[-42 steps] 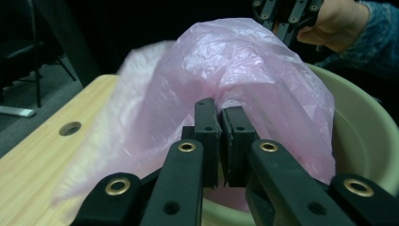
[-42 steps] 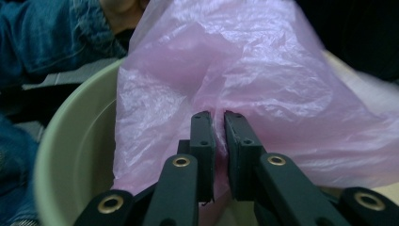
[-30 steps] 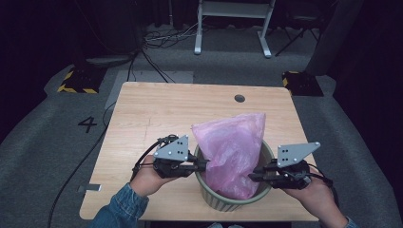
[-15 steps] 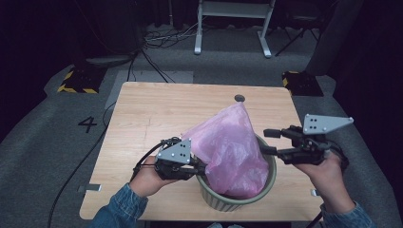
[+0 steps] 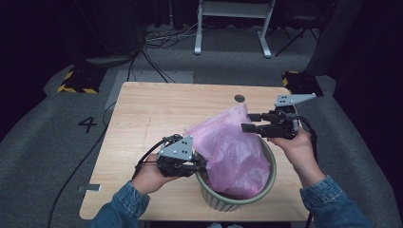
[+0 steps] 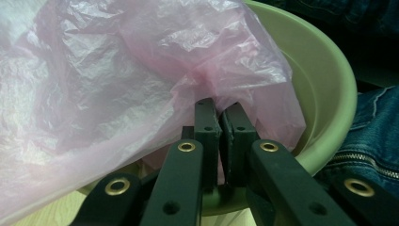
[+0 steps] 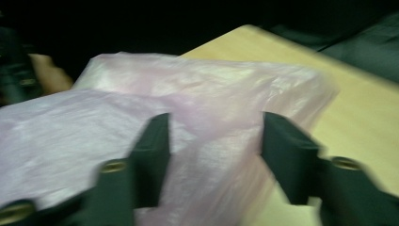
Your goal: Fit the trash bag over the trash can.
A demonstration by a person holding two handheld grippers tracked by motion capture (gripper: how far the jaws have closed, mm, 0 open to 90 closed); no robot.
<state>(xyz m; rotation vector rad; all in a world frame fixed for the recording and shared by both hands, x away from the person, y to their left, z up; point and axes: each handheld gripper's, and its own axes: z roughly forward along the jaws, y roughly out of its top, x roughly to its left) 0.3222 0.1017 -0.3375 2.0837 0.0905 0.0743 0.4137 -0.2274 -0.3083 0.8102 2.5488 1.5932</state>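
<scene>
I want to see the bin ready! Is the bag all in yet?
Partly. The pink bag already sits in the green bin. The left hand-held gripper pinches its edge at the rim; the right hand-held gripper is open by the bag's top. Left: spreading the edge over the rim.

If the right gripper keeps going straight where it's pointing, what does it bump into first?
Most likely the pink bag. The right gripper has its jaws wide open, aimed at the bag's raised upper edge, with plastic right ahead between them. How near it is stays unclear.

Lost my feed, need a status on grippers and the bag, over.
Left gripper shut on pink plastic bag at green bin rim. Right gripper open beside the bag's raised far edge. Nothing in the way.
</scene>
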